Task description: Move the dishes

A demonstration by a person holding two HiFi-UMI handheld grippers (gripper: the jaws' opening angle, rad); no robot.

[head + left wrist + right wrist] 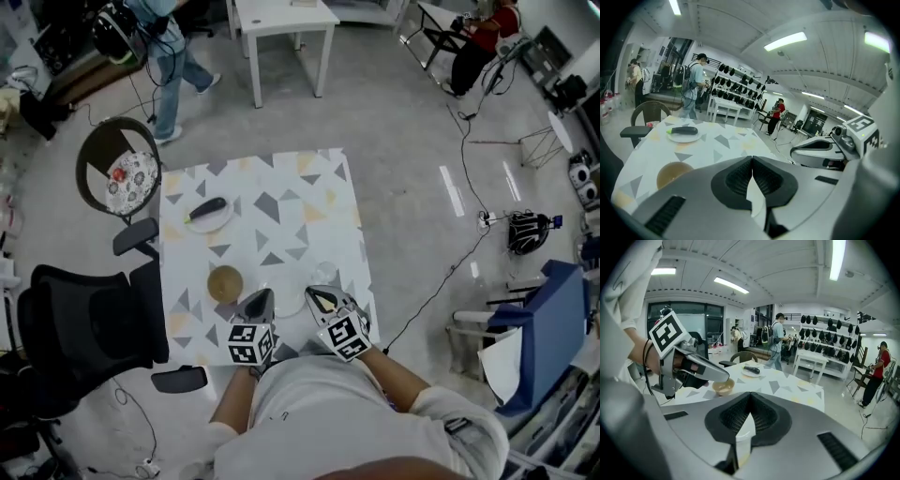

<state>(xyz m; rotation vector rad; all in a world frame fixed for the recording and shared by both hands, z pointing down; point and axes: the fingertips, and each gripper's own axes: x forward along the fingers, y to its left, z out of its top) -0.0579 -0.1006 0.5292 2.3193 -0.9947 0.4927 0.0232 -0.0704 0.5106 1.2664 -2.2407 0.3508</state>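
Grey concrete floor runs all round a small square table with a white cloth printed in grey and yellow triangles, and the person stands at its near edge with a gripper in each hand. The left gripper has its jaws pressed together with nothing caught between the pads. The right gripper is closed the same way and holds nothing. Both point forward and downward over the near part of the table, side by side, their marker cubes toward the person.

A tan bowl sits just ahead and to the left of the left gripper's tips, close beside them; whether they touch I cannot tell. What looks like a pale plate lies between the two grippers, partly covered by their jaws. Well beyond the left gripper, toward the far left part of the table, a white dish carries a dark vegetable with a green end.

To the left of the left gripper stands a black office chair, and further on a round-backed chair with a patterned cushion. Far ahead of both grippers there is a plain white table, with a person in jeans walking near it and a person in red seated off to the right.
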